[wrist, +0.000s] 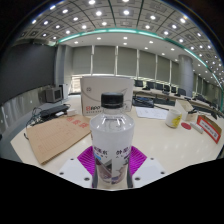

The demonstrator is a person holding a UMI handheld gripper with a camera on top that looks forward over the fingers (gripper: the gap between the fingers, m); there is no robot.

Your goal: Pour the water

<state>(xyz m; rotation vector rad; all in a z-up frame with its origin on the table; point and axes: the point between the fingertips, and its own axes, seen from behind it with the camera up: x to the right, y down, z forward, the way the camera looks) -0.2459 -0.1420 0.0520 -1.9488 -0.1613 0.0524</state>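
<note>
A clear plastic water bottle [111, 135] with a white cap and a white label stands upright between my gripper's [111, 165] two fingers. The magenta pads [87, 160] press against both sides of its lower body, so the gripper is shut on it. The bottle's base is hidden below the fingers, and I cannot tell whether it rests on the table or is lifted. Directly behind the bottle stands a white box [105, 98] with dark printing. No cup or glass shows.
A light tabletop [160, 135] stretches ahead. A brown paper sheet [55, 138] lies left of the fingers. To the right stand a yellow container [176, 118] and a red-and-white pack [208, 125]. Office desks and monitors [52, 94] fill the background.
</note>
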